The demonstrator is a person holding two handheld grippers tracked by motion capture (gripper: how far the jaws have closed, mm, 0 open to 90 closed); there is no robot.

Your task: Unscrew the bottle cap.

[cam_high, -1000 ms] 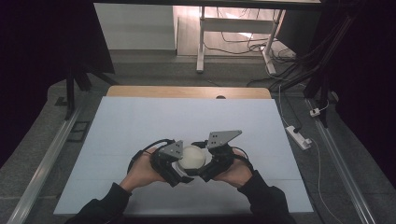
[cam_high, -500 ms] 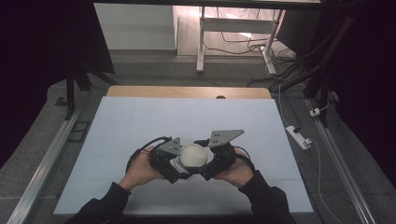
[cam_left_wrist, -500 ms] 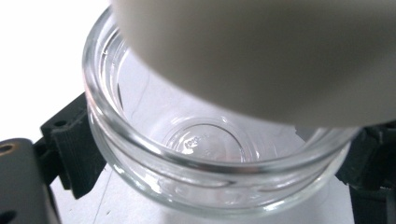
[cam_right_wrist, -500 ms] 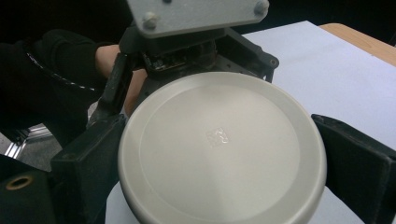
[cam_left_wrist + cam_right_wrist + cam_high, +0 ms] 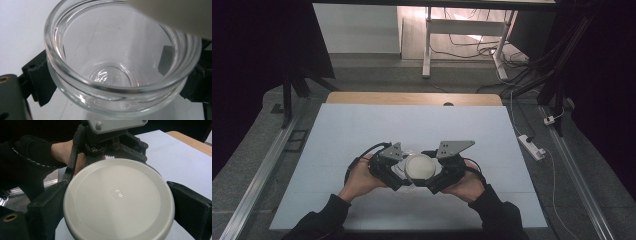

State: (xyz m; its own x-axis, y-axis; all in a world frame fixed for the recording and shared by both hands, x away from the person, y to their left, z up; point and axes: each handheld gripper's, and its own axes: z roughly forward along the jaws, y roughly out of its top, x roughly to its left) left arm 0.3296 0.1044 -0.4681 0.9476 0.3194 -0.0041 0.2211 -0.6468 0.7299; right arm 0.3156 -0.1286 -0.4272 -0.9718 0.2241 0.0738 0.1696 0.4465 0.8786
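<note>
High view: your left gripper [image 5: 398,167] clamps the clear glass jar [image 5: 120,67] by its neck, while your right gripper [image 5: 438,176] grips the white lid [image 5: 420,166] by its rim, above the table's [image 5: 362,130] near-centre, beside the jar's open mouth.

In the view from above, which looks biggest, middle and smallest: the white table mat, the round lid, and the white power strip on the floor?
1. The mat, by far the largest.
2. The lid, held between the left gripper and right gripper.
3. The power strip, narrower than the lid, though it lies farther from the camera, so this ranking is unsure.
</note>
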